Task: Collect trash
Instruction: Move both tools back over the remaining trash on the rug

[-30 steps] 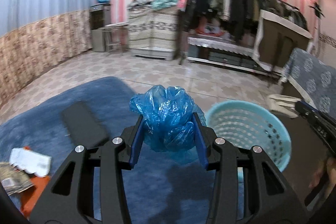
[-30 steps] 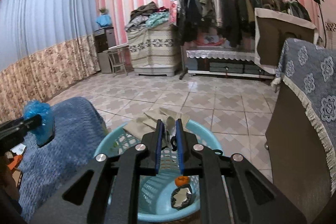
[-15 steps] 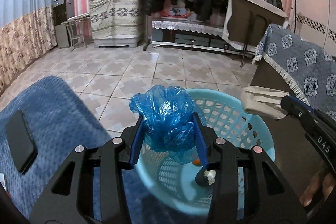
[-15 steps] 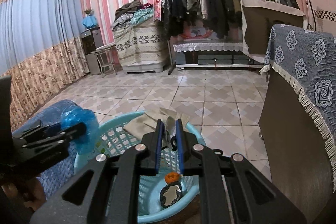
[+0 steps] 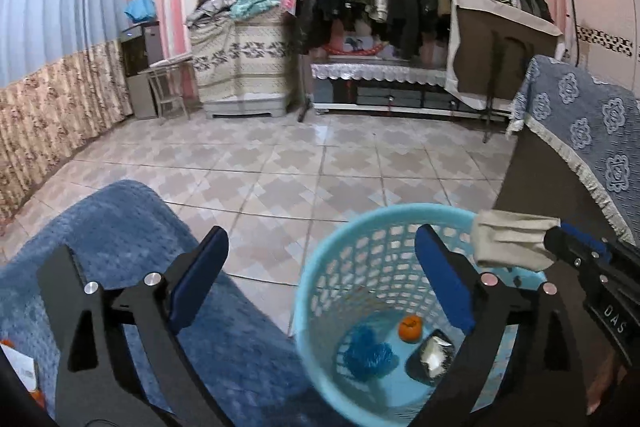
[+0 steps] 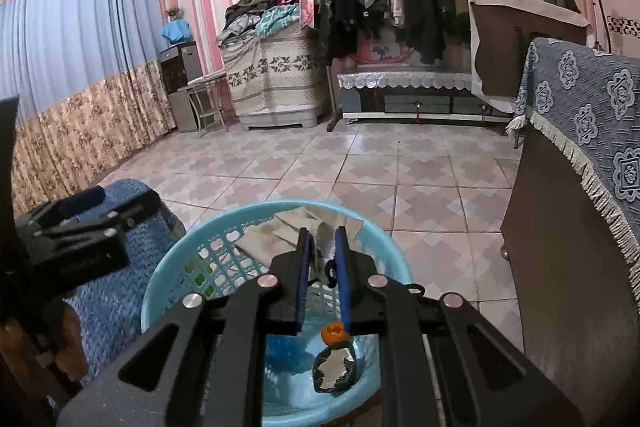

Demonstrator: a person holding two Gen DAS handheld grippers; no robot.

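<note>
Basket [image 5: 320,279] holds blue bag [image 5: 368,353] below left claw [image 5: 320,267].

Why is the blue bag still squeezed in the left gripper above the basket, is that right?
Not quite. The left gripper is open with nothing between its fingers; its jaws have just been opening. The blue bag lies at the bottom of the basket, beside an orange, as the left wrist view shows. The gripper is indeed above the basket.

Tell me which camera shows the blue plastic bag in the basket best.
The left wrist view: the blue plastic bag lies in plain sight on the floor of the basket. In the right wrist view the right claw hides most of it, leaving a blue patch.
</note>
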